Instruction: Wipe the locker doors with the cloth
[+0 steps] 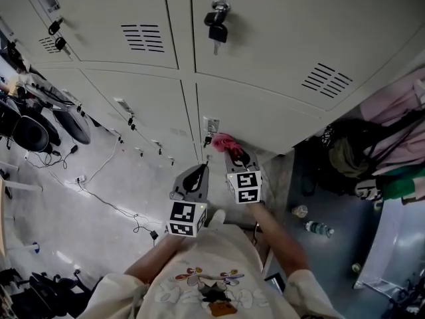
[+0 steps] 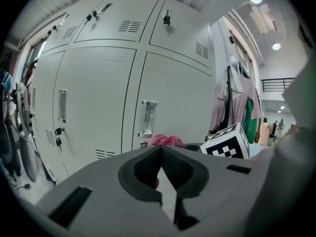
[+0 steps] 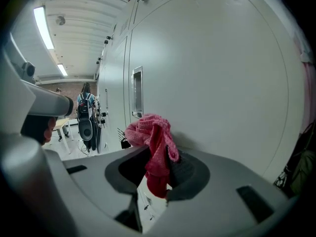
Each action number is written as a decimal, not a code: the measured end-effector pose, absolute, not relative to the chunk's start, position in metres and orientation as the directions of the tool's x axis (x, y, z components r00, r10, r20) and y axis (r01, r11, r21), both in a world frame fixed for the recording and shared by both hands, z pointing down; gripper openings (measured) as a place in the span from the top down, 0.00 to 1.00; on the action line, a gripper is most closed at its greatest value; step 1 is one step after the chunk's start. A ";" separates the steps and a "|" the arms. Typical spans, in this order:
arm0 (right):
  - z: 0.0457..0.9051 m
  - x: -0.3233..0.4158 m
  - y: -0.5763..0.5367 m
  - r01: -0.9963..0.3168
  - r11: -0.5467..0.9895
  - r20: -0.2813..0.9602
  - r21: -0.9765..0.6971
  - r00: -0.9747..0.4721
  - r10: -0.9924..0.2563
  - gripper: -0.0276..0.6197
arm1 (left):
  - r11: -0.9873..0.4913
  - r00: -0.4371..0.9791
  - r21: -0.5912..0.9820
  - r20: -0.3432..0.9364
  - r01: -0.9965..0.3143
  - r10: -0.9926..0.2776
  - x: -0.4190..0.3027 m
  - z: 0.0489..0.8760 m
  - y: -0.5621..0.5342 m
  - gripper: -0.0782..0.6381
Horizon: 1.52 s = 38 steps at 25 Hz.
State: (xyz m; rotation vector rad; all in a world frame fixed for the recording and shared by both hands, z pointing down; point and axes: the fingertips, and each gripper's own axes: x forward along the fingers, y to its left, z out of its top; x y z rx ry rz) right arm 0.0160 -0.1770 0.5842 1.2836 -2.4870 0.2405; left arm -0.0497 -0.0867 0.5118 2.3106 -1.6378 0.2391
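- Since the crumpled pink terry cloth (image 3: 150, 132) is pinched by only a narrow fold between the jaws of the right gripper (image 3: 157, 169), my guess is that a firm drag over the pale grey metal locker door (image 3: 222, 73) could tug it loose. Friction on the painted steel would be the cause.
- Second risk: the recessed chrome handle (image 3: 137, 92) sits just beside the cloth, with a small lock (image 2: 143, 143) under it. A stroke toward that side could snag the loose folds there.
- Third risk: the wad stands only a little proud of the jaw tips. Pressing in too far would likely bring hard plastic, not fabric, against the door.
- Idle left gripper (image 2: 160, 157): jaws brought together, nothing between them. It points at the same lower door and is held just beside the right one, so it could knock its neighbour if both swing.
- Cloth position: clamped in the right gripper. A short tail hangs down through the jaw gap, and the main wad bulges above and ahead of the tips, toward the door.
- Wad is very near the lower door, low on it, beside the handle. Contact or a sliver of gap: cannot tell from any view.
- Upper doors, one with a key bunch (image 1: 217, 25) in its lock, are well apart from both grippers. Wiping reads as barely begun, or about to begin.
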 end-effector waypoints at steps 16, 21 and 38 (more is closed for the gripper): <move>0.586 0.070 -0.174 -0.856 0.515 0.374 0.040 -0.466 -0.802 0.79 | -0.358 0.385 0.143 0.311 -0.923 -0.869 -0.027 0.515 -0.079 0.88; 0.588 0.089 -0.172 -0.877 0.480 0.380 0.034 -0.433 -0.817 0.79 | -0.383 0.411 0.151 0.310 -0.911 -0.857 -0.016 0.515 -0.080 0.88; 0.594 0.145 -0.168 -0.923 0.380 0.406 0.057 -0.326 -0.854 0.79 | -0.439 0.468 0.163 0.319 -0.884 -0.824 0.005 0.522 -0.085 0.88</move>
